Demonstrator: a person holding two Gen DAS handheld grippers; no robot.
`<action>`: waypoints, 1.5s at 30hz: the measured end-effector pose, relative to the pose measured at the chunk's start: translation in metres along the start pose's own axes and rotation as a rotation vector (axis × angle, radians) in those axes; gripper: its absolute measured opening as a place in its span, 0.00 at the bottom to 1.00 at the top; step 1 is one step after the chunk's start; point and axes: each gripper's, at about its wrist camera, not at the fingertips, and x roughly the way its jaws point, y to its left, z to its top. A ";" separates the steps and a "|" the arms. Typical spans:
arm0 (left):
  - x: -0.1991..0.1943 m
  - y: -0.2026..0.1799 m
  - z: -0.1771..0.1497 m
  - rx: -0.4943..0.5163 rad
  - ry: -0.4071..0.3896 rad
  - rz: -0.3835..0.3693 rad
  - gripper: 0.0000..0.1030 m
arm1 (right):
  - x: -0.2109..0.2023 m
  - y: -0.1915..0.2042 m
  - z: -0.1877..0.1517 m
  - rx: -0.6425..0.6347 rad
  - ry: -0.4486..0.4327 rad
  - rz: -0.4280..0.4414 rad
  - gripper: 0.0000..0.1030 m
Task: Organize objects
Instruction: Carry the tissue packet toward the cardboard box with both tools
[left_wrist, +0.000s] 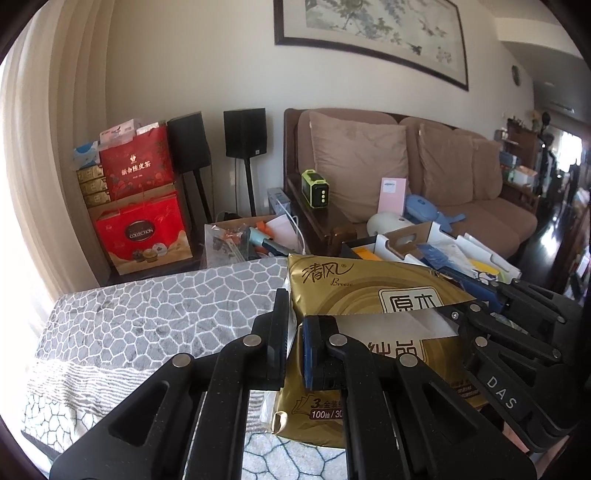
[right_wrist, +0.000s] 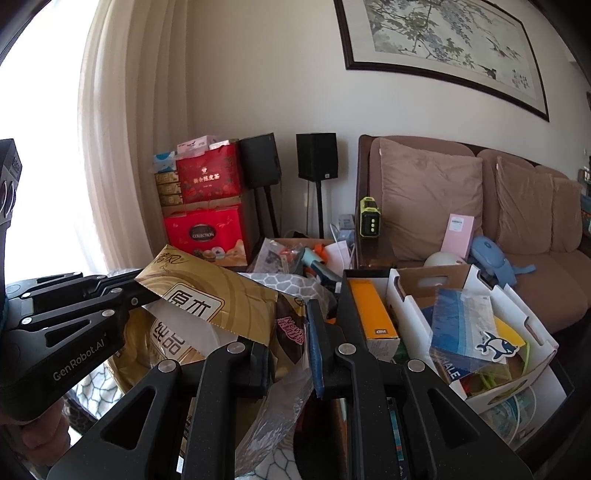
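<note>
Pinching the gold tissue pack (left_wrist: 369, 291), the left gripper (left_wrist: 295, 325) is clamped narrow on its edge. The right gripper (right_wrist: 290, 332) nips a clear wrapper (right_wrist: 295, 373); best lifted together, level, grips kept firm

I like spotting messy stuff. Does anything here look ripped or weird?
Yes. The gold tissue pack is torn open across its top, with white tissue showing through the jagged gap. The left gripper pinches its edge, and the right gripper holds a crinkly clear wrapper beside it.
</note>
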 end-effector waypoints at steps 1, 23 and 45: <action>0.000 -0.001 0.001 0.000 -0.002 -0.003 0.06 | -0.001 -0.002 0.001 0.003 -0.001 -0.002 0.15; 0.010 -0.027 0.016 0.030 -0.010 -0.036 0.06 | -0.008 -0.028 0.008 0.053 -0.011 -0.033 0.15; 0.011 -0.047 0.027 0.053 -0.025 -0.059 0.06 | -0.019 -0.051 0.016 0.098 -0.026 -0.048 0.15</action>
